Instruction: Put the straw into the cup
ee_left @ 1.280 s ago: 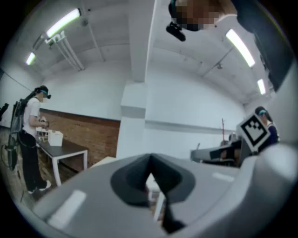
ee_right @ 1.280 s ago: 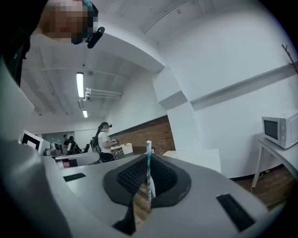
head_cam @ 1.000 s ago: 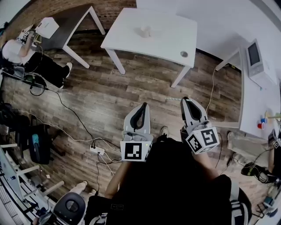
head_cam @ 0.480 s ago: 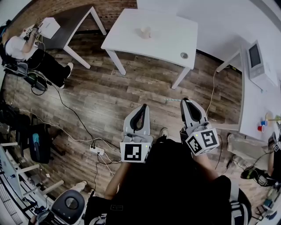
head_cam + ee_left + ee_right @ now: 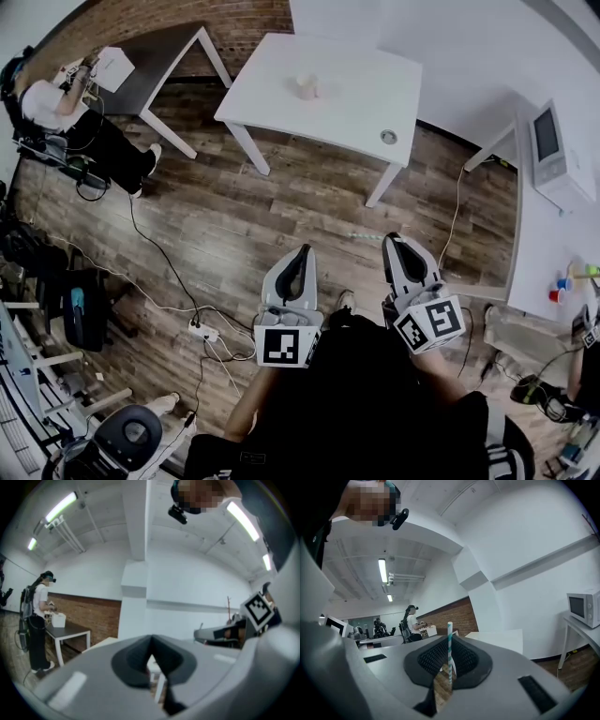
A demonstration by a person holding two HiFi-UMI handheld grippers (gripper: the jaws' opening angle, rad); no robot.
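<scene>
A small pale cup (image 5: pixel 306 86) stands on the white table (image 5: pixel 361 80) across the wooden floor, far ahead of both grippers. My right gripper (image 5: pixel 397 247) is held over the floor in front of the person's body. It is shut on a teal-and-white striped straw (image 5: pixel 450 649), which stands upright between its pads. My left gripper (image 5: pixel 299 260) hangs level beside it, about a hand's width to the left. Its jaws (image 5: pixel 151 645) are shut with nothing between them. The right gripper's marker cube shows at the right of the left gripper view.
A person (image 5: pixel 52 108) stands at a dark table (image 5: pixel 155 56) at the far left. A microwave (image 5: pixel 553 145) sits on a white table at the right. Cables and a power strip (image 5: pixel 202 330) lie on the floor left of me, and an office chair (image 5: pixel 131 436) stands at the lower left.
Both grippers keep nearly the same pose, still shut. The view has drifted a little, so the table and cup sit slightly lower and further left in the picture.
</scene>
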